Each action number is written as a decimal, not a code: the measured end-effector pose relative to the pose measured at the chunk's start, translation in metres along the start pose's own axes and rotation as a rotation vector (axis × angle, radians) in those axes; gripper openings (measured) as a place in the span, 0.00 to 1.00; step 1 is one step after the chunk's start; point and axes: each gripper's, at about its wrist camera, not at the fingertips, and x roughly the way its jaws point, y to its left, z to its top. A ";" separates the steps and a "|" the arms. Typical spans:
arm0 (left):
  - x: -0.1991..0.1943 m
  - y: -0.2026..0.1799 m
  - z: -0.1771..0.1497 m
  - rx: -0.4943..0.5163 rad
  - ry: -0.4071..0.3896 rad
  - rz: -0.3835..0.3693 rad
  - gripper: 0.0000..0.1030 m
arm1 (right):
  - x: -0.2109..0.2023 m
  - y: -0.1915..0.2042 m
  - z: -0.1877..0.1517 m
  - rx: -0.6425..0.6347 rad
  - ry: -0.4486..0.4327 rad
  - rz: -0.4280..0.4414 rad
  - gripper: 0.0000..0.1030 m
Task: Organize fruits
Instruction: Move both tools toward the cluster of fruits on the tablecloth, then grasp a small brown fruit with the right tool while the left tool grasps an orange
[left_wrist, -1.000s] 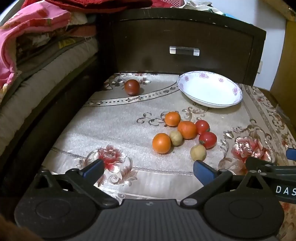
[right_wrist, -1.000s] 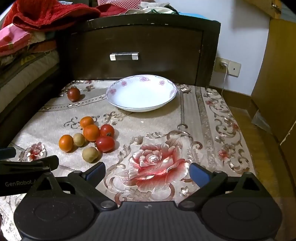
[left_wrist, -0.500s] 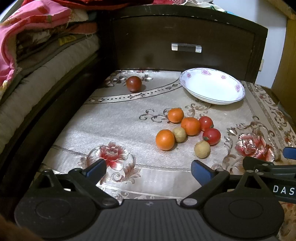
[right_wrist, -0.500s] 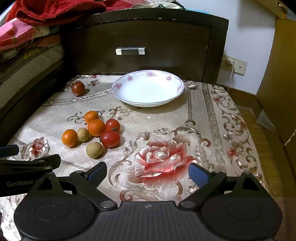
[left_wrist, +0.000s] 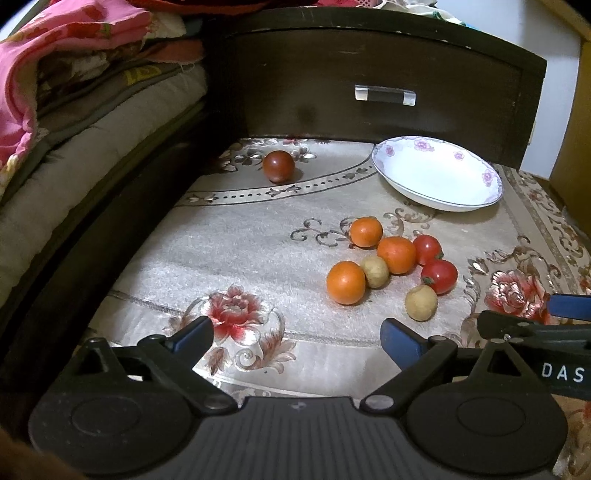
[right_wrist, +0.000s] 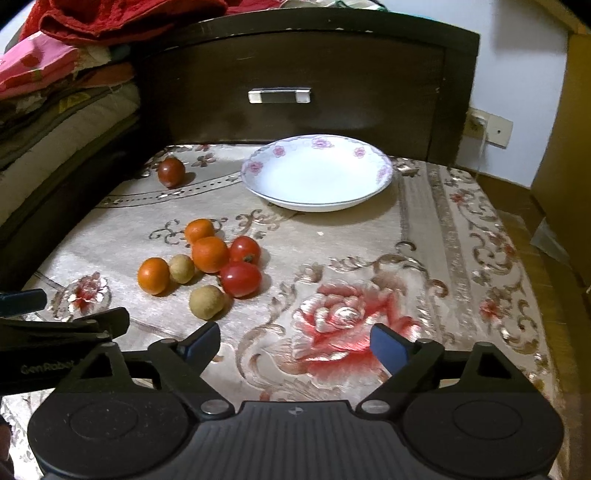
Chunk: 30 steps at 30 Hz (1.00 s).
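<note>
Fruits (right_wrist: 207, 258) clustered mid-left of frame on floral cloth (right_wrist: 424, 266), round, no clear long axis; white bowl (right_wrist: 317, 177) behind. Left hand-held gripper (left_wrist: 295, 336) and right hand-held gripper (right_wrist: 295, 343) level, both spread, holding nothing.

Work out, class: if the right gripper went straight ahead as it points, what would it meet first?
Probably the patterned beige tablecloth; the open right gripper aims at bare cloth, right of the fruit cluster. Farther on stands the white floral-rimmed bowl. Depth is uncertain.
</note>
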 end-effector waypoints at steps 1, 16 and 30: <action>0.001 0.001 0.000 -0.004 0.000 -0.010 0.98 | 0.002 0.000 0.001 -0.001 0.002 0.012 0.76; 0.008 0.016 0.005 0.024 -0.018 0.011 0.98 | 0.033 0.019 0.017 -0.051 0.078 0.196 0.43; 0.021 0.013 0.012 0.046 -0.012 -0.038 0.85 | 0.055 0.038 0.028 -0.132 0.102 0.246 0.23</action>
